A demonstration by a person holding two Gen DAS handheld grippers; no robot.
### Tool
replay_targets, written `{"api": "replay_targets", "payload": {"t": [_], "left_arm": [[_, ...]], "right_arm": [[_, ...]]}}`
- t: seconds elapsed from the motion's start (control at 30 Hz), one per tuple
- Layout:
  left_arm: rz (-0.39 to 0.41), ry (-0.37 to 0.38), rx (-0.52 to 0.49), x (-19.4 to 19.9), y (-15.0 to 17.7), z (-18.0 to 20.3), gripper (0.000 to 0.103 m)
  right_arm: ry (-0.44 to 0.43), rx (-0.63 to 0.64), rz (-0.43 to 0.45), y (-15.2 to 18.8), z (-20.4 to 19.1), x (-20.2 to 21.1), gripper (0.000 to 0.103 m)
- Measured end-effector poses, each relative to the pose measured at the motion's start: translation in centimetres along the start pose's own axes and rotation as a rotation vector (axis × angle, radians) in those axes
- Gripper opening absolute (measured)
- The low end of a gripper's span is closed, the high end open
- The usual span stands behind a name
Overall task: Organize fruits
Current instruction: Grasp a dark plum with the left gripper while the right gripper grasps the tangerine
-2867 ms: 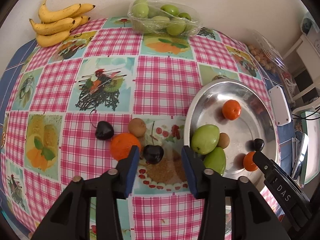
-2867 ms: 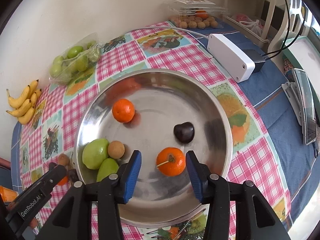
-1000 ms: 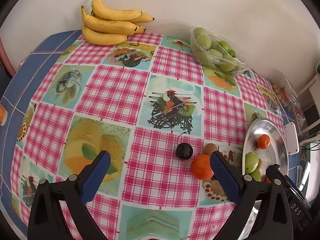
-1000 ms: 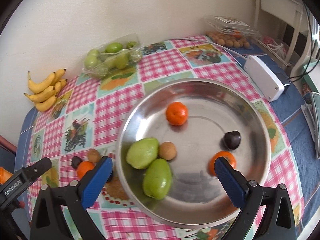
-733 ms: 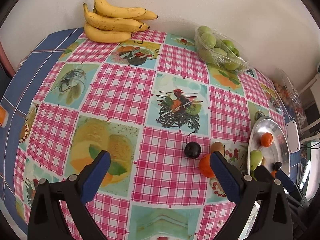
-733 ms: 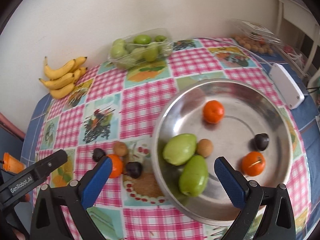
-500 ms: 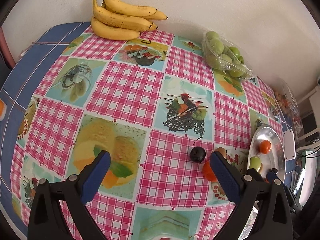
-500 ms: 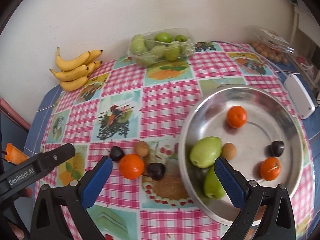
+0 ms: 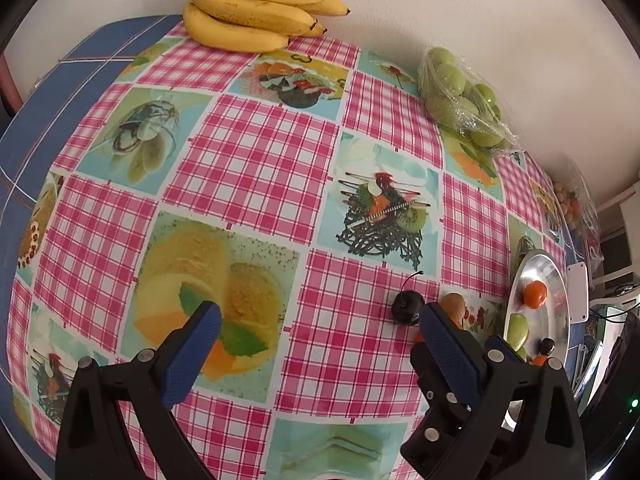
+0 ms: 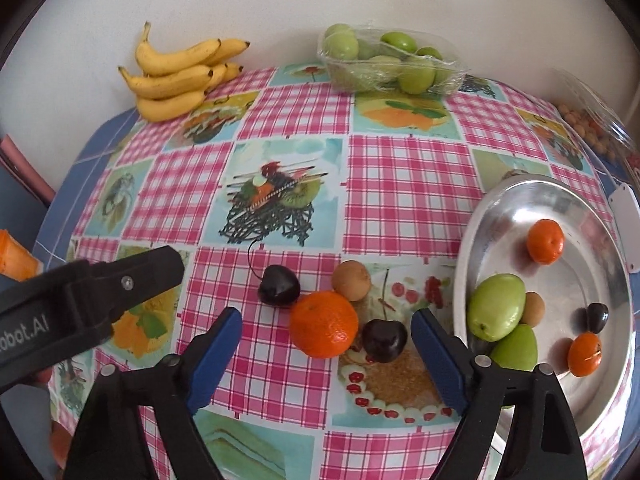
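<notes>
In the right wrist view, an orange [image 10: 323, 324], two dark cherries [image 10: 279, 285] [image 10: 384, 340] and a small brown fruit [image 10: 351, 275] lie on the checked tablecloth. A steel bowl [image 10: 500, 216] at the right holds two oranges [image 10: 545, 241], two green fruits [image 10: 496, 306], a brown fruit and a cherry. My right gripper [image 10: 326, 330] is open, empty, with the orange and near cherry between its fingers. My left gripper [image 9: 318, 322] is open and empty over the cloth, left of a cherry [image 9: 407, 307]; its arm shows in the right wrist view [image 10: 80, 296].
A bunch of bananas [image 10: 180, 76] lies by the wall at the back left. A wrapped tray of green fruits [image 10: 388, 60] sits at the back middle. A clear box of small brown fruits [image 10: 588, 120] and a white adapter [image 10: 626, 216] are at the right.
Both grippers have opened wide and drawn back from the bowl. The right one has swung left over the loose fruits. The left one has moved left, away from them.
</notes>
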State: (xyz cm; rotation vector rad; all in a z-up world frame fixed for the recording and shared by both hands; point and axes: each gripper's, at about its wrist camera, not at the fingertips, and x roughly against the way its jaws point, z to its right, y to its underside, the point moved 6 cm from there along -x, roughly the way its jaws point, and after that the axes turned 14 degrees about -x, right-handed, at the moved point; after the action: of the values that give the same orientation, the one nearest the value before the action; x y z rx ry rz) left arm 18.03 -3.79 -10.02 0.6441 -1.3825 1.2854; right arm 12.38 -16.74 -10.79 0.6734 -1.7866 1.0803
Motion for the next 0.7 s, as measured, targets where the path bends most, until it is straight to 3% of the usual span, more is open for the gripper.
{"api": "replay_targets", "payload": {"t": [0.27,0.7], "left_arm": [[-0.055,0.047,0.032,-2.0,0.6,0.0,0.099],[-0.054,0.035,0.025,-2.5,0.4,0.4,0.099]], "right_arm": [[0.044,0.041,-0.016,0.4,0.1,-1.2,0.067],[0.060,0.095,0.002,0.2,-0.2,-1.1,0.061]]}}
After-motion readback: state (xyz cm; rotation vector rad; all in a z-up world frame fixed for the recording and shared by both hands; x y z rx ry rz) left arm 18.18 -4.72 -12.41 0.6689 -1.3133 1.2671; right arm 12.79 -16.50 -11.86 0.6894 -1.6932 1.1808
